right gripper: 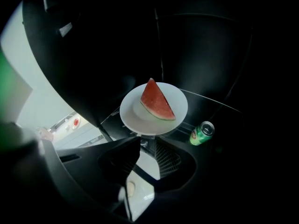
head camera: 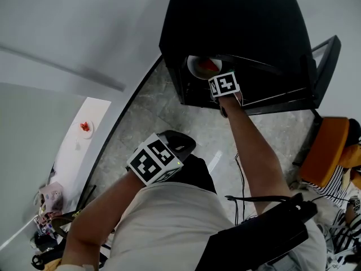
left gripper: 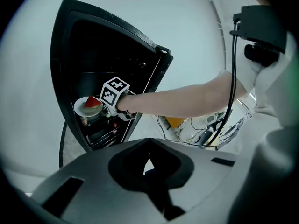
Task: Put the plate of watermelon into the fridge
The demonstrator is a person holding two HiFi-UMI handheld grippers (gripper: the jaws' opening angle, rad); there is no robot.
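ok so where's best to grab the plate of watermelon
Probably its bare near rim, facing the open front of the fridge. The plate is flat and thin-edged, and the watermelon wedge stands mid-plate, so pinch the rim one jaw over, one under, coming in level from the front, where the right gripper is.

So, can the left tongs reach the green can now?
Probably not: the left tongs hang well back from the fridge, and the right arm and plate crowd the space by the can.
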